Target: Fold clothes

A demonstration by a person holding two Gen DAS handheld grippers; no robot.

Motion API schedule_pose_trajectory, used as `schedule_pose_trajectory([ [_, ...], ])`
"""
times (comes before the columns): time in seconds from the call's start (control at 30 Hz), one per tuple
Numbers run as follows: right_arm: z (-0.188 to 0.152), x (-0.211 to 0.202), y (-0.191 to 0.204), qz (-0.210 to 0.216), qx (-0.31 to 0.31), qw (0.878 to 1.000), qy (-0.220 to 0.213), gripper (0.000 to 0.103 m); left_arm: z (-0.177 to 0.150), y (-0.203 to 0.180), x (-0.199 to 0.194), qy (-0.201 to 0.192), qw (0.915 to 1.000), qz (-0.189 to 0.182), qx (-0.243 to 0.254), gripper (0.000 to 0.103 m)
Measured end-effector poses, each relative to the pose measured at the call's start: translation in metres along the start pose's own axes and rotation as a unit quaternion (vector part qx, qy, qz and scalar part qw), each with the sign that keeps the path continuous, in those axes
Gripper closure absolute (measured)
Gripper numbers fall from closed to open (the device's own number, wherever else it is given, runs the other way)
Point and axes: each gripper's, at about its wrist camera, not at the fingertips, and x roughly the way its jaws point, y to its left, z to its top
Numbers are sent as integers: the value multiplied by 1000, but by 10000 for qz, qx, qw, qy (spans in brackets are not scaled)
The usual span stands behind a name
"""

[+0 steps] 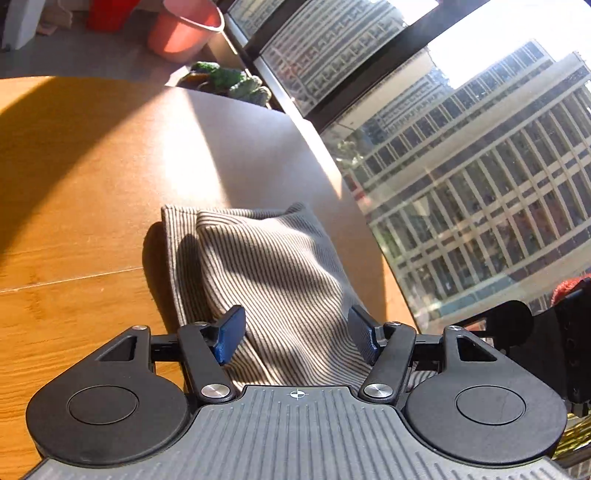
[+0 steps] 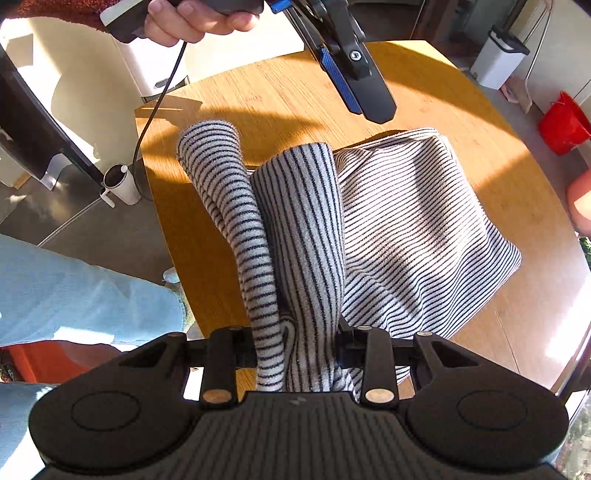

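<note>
right gripper (image 2: pixel 295 341): clamped on a bunched-up fold of the striped garment (image 2: pixel 413 229), pointing pretty much straight down, fabric squeezed between both jaws

held fold: two rolled tubes of cloth rise out of the jaws and lift off the counter (image 2: pixel 266 96)

left gripper (image 1: pixel 297 334): jaws apart, blue pads (image 1: pixel 231 334) on either side of the cloth but not pinching it as far as I can see

left gripper from the other camera: hanging above the far side of the counter, one blue pad showing, clear of the wood

hand (image 2: pixel 188 24): wrapped around the left gripper's handle, with a black cable (image 2: pixel 155 110) dropping from it

striped garment: mostly flat on the wooden counter, partly folded, one edge close to the window side

sunlight: strong patches and shadows across cloth and wood

pink bucket (image 1: pixel 184 29): on the floor past the counter

window (image 1: pixel 480 166): right beside the counter, buildings outside
</note>
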Motion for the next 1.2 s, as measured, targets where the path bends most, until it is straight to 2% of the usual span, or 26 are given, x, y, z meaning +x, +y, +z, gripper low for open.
schedule_pose_trajectory([
  [0.03, -1, -9, 2, 36, -95, 9999, 25, 71, 4, 4, 12, 125, 9999, 3, -61, 62],
  [0.07, 2, -14, -2, 53, -183, 9998, 21, 71, 9, 9, 22, 239, 9995, -40, -178, 67],
  [0.2, 24, -25, -32, 74, -451, 9989, -83, 71, 18, 33, 49, 570, 9948, -331, -779, 67],
  [0.27, 39, -23, -53, 44, -504, 9986, -179, 71, 9, 39, 56, 687, 9936, -295, -852, 71],
  [0.37, 62, -1, -98, 14, -269, 9994, -195, 71, 0, 45, 57, 785, 9923, -347, -895, 71],
  [0.43, 68, 17, -121, 38, -52, 9999, -160, 70, -1, 52, 51, 716, 9906, -428, -1085, 71],
  [0.53, 75, 43, -145, -22, 189, 9997, -174, 66, -1, 61, 36, 475, 9892, -516, -1291, 65],
  [0.57, 76, 51, -150, -8, 274, 9994, -188, 64, -2, 61, 27, 377, 9905, -466, -1235, 63],
  [0.6, 77, 58, -155, 12, 362, 9991, -201, 64, -3, 61, 19, 279, 9919, -406, -1175, 54],
  [0.67, 78, 70, -163, 147, 559, 9982, -143, 62, -5, 58, 5, 82, 9954, -115, -945, 44],
  [0.77, 79, 84, -177, 408, 932, 9948, -22, 60, -9, 50, -17, -196, 9971, -218, -699, 37],
  [0.8, 78, 87, -185, 556, 1101, 9924, 20, 60, -11, 45, -24, -270, 9976, -226, -590, 30],
  [0.87, 76, 93, -202, 864, 1446, 9857, 103, 57, -10, 28, -25, -295, 9993, -150, -167, 23],
  [0.93, 73, 100, -220, 1219, 1854, 9750, 151, 56, -9, 12, -24, -248, 9993, -91, 275, 22],
  [1.0, 68, 104, -232, 1463, 2084, 9670, 117, 55, -6, -6, -6, -118, 9971, 155, 732, 22],
  [1.07, 66, 104, -236, 1538, 2148, 9645, 20, 54, -5, -13, 15, 154, 9942, 543, 917, 24],
  [1.1, 66, 102, -234, 1470, 2135, 9658, -51, 54, -6, -15, 26, 308, 9919, 750, 979, 36],
  [1.13, 66, 99, -230, 1389, 2117, 9673, -124, 53, -11, -14, 29, 402, 9904, 918, 957, 42],
  [1.2, 63, 86, -222, 961, 2191, 9704, -326, 46, -10, -14, 32, 323, 9919, 995, 716, 40],
])
